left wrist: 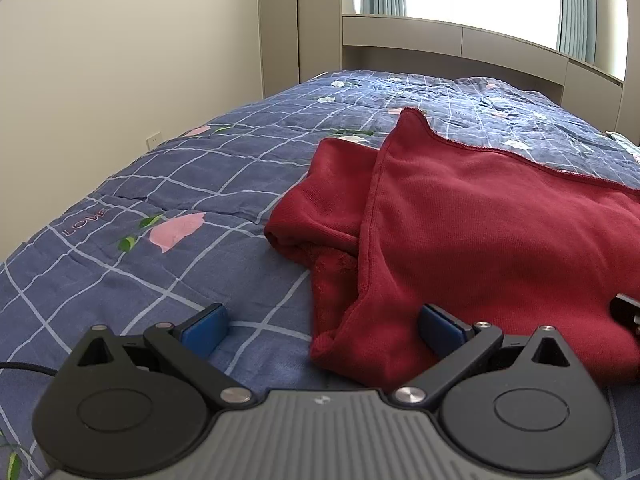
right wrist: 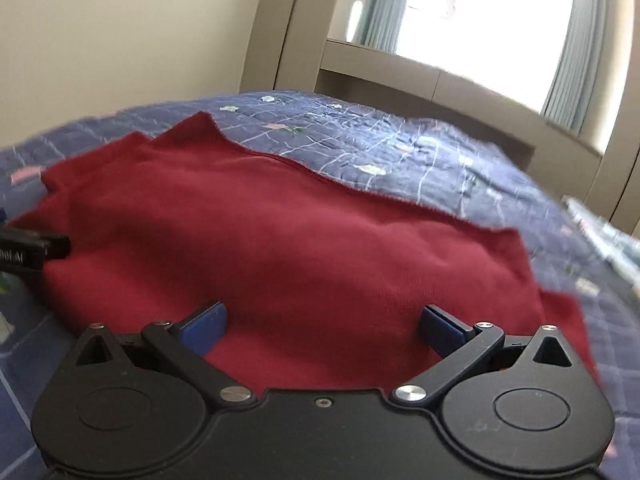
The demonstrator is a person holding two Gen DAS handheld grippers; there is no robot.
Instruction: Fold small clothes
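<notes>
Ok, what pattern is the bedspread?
Blue bedspread, white grid, pink flowers; clearest in left wrist view.

Bare blue bedspread (left wrist: 168,216) lies free from nine to twelve o'clock of the left gripper (left wrist: 322,330). The heaped red garment (left wrist: 480,232) blocks one to three o'clock.

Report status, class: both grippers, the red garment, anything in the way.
Left gripper open, empty. Right gripper open, empty. Red garment part-folded on the quilt. Nothing in the way.
</notes>
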